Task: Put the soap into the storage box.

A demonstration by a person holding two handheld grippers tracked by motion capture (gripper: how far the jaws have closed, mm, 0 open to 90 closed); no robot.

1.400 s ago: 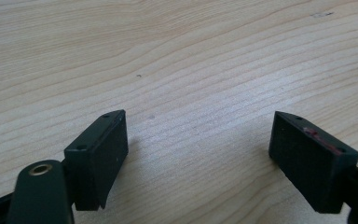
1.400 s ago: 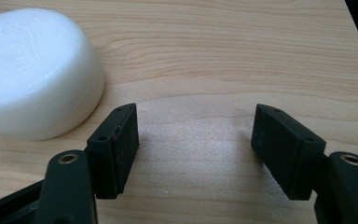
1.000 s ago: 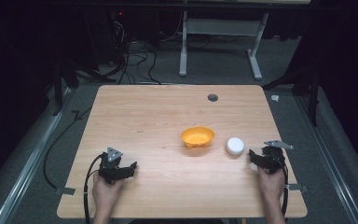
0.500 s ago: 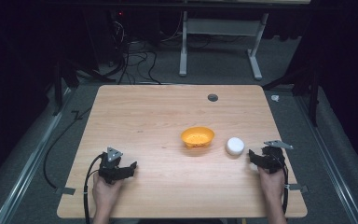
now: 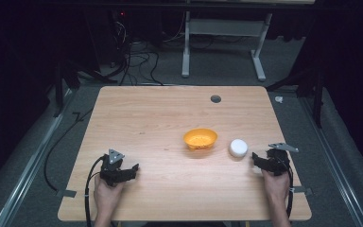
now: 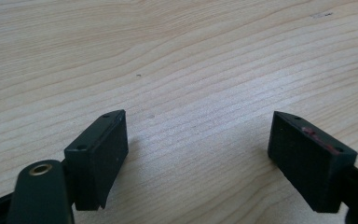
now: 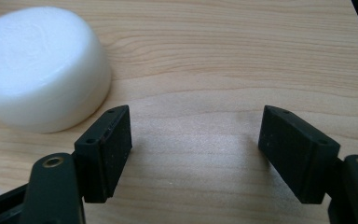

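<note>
White puck (image 5: 238,147) on tabletop (image 5: 151,118) just right of orange bowl (image 5: 200,138), right gripper (image 5: 257,162) near it, fingers just opening, empty, left gripper (image 5: 131,171) fingers wide apart, empty.

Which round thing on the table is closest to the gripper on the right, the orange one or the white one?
The white puck. It sits just beside the right gripper, while the orange bowl lies farther off, beyond the puck.
</note>
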